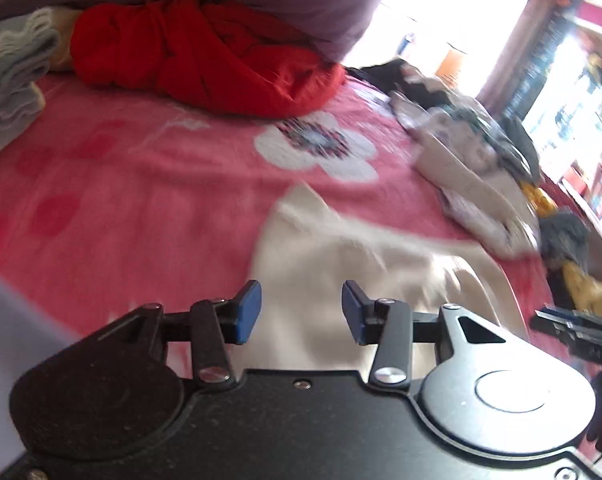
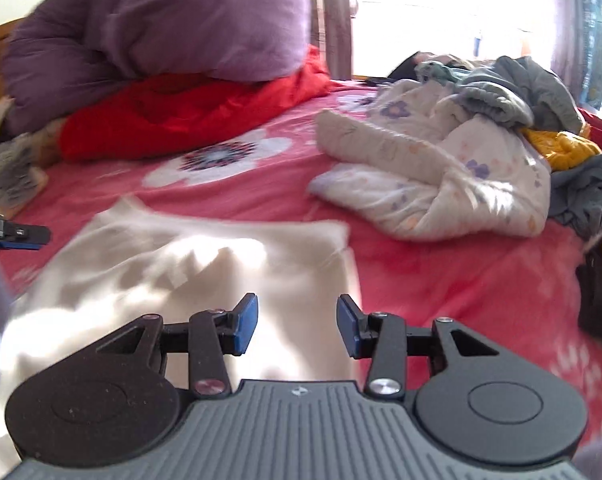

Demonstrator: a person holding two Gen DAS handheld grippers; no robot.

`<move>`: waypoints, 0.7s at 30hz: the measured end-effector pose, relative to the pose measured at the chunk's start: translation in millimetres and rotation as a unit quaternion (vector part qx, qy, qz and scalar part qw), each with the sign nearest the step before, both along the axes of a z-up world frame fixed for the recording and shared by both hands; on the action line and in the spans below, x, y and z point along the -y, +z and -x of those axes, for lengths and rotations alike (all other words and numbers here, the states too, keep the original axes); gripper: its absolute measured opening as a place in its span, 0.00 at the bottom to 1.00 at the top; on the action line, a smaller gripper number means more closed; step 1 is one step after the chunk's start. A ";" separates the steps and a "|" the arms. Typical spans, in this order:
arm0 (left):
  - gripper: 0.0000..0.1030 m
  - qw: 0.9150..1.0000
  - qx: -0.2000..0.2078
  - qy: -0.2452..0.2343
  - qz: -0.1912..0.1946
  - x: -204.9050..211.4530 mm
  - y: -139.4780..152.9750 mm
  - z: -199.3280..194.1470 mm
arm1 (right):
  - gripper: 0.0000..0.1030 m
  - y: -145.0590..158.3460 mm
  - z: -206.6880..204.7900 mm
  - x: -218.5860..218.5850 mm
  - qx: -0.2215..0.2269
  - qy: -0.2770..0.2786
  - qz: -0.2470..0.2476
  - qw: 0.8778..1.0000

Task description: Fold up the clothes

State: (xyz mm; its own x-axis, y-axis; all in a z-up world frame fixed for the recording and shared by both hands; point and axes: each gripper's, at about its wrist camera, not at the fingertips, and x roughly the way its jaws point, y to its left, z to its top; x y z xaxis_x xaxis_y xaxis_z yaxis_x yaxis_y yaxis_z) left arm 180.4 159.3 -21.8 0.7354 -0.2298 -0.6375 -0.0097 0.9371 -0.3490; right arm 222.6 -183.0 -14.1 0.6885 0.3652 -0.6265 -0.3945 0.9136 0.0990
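A cream garment (image 1: 341,252) (image 2: 189,264) lies spread on the pink flowered bedspread (image 1: 121,184) (image 2: 441,272). My left gripper (image 1: 301,312) hovers over the garment's near left part, jaws apart, nothing between the blue pads (image 1: 247,312). My right gripper (image 2: 297,324) hangs above the garment's near right edge, also open and empty. The tip of the right gripper (image 1: 573,332) shows at the right edge of the left wrist view. The left gripper's tip (image 2: 17,234) shows at the left edge of the right wrist view.
A heap of unfolded clothes (image 2: 453,160) (image 1: 473,168), white floral, grey and yellow, lies at the right of the bed. A red garment (image 1: 205,56) (image 2: 189,112) and a purple quilt (image 2: 161,28) lie at the back. Folded pale items (image 1: 9,80) sit far left.
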 end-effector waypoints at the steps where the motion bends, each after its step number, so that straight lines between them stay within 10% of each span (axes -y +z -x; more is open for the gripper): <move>1: 0.42 1.000 -0.001 -0.013 -0.002 11.0 0.8 21.2 | 0.43 0.8 20.8 -4.0 0.000 0.012 -0.002 1.000; 10: 0.34 0.981 -0.035 -0.106 -0.159 110.1 -29.2 142.7 | 0.41 -16.5 176.1 -70.1 0.026 0.139 0.038 0.989; 14: 0.35 0.943 0.002 -0.160 -0.293 146.7 -59.6 185.1 | 0.42 -57.7 225.0 -98.3 0.037 0.183 0.168 0.968; 18: 0.36 0.972 0.014 -0.122 -0.200 125.5 -46.1 201.9 | 0.41 -36.0 246.6 -89.0 0.065 0.167 0.138 0.974; 21: 0.35 0.976 0.057 -0.072 -0.200 112.5 -33.2 203.3 | 0.41 -26.6 247.9 -81.9 0.096 0.134 0.106 0.981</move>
State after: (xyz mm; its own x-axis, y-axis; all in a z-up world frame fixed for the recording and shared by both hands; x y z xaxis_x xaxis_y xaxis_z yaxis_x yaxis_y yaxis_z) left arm -22.9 46.8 -55.0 0.7850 -0.0870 -0.6134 0.1506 0.9872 0.0528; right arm -25.3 -101.1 -40.7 0.6980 0.4243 -0.5768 -0.6161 0.7664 -0.1818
